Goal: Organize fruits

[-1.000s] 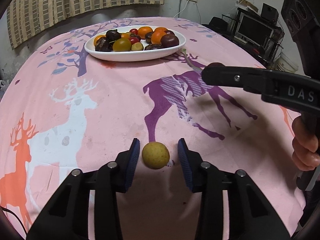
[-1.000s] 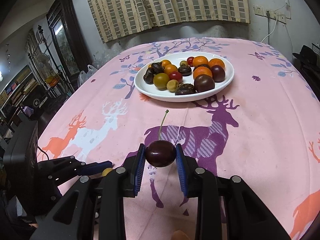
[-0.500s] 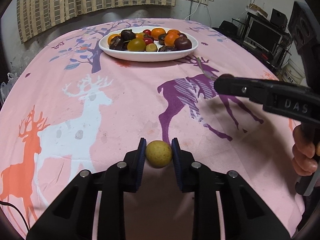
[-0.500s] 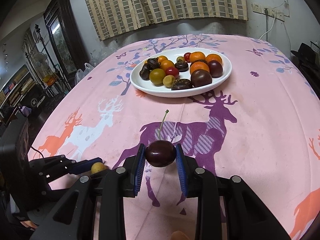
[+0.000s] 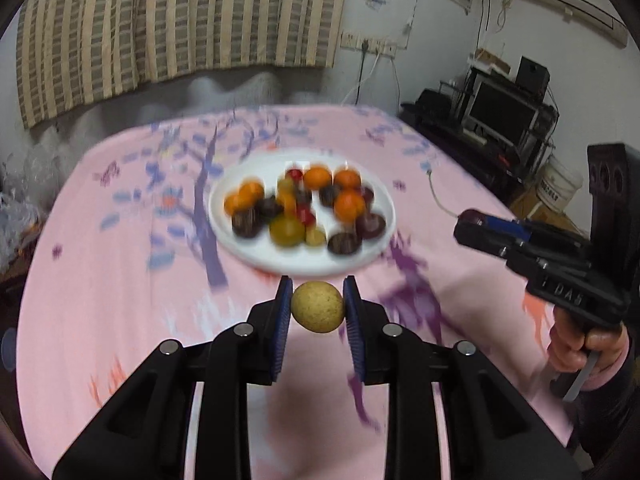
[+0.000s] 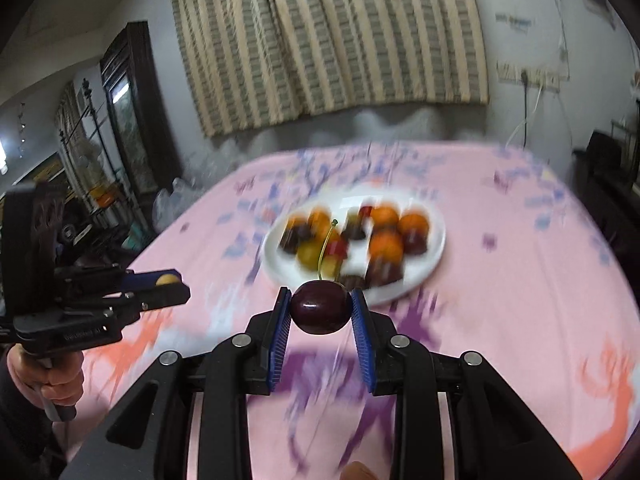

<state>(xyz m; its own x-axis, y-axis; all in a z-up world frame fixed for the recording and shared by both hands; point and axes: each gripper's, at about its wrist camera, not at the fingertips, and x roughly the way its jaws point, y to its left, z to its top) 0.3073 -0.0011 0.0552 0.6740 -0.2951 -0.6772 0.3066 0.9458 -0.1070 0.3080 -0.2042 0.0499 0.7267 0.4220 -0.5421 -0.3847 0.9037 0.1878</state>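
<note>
A white plate (image 5: 382, 236) holds mixed fruits (image 5: 304, 212). The left gripper (image 5: 317, 307) clamps a yellow fruit (image 5: 317, 306); the right gripper (image 6: 321, 307) clamps a dark cherry (image 6: 321, 307).

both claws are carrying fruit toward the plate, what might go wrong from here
1. The round yellow fruit sits at the very tips of the left claw, so it could slip out.
2. The plate is already crowded; the cherry in the right claw may roll off or knock others.

Striped curtain (image 5: 176, 20) on a white wall, dark monitor (image 5: 500, 110) on shelving (image 5: 460, 136), dim room light.
</note>
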